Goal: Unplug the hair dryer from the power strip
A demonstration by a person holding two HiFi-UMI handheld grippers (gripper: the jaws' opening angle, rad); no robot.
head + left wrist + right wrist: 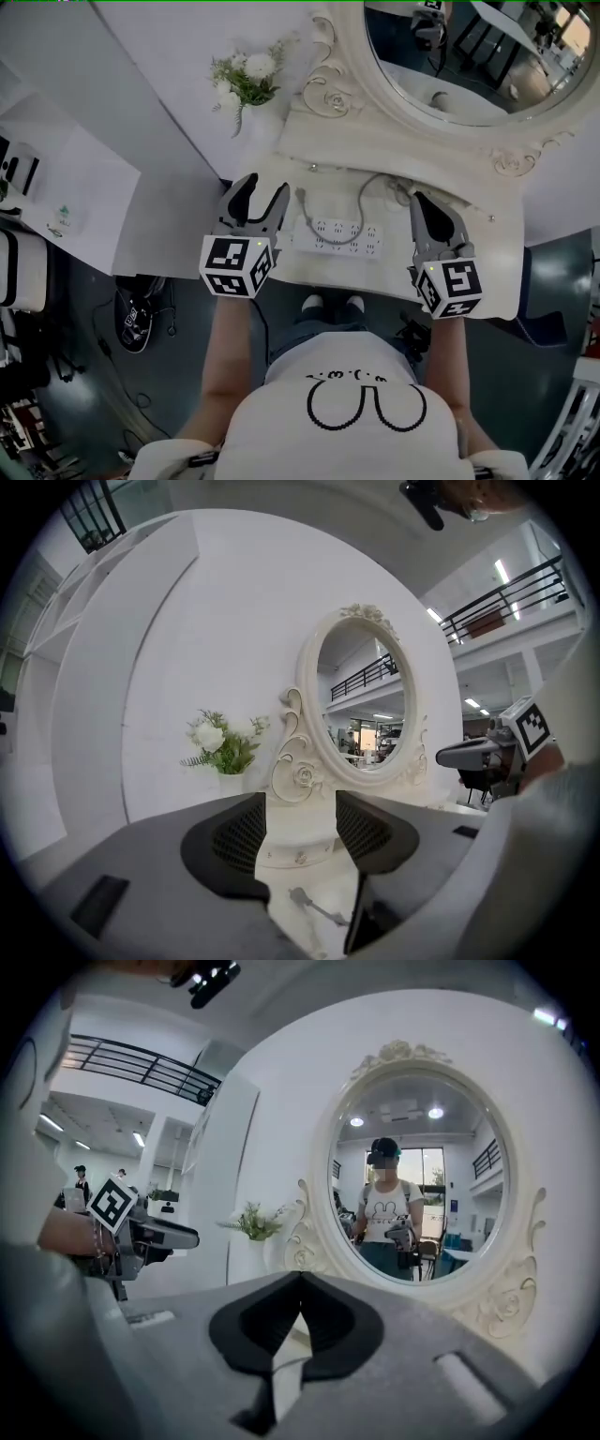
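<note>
A white power strip [339, 240] lies on the white vanity table [497, 272] in the head view. A grey cable [349, 240] loops across the strip and ends in a plug [302, 197] that lies on the tabletop left of it, apart from the sockets. That plug [300, 898] also shows below the left gripper's jaws. No hair dryer is in view. My left gripper [265, 187] [300, 827] hovers open and empty over the table's left front. At the right front, my right gripper [421, 200] [301, 1281] is shut with nothing between its jaws.
An ornate oval mirror [469, 56] stands at the back of the table, with a vase of white flowers [246, 80] to its left. A black device with cables [136, 314] lies on the grey floor at the left. White shelving [56, 187] lies further left.
</note>
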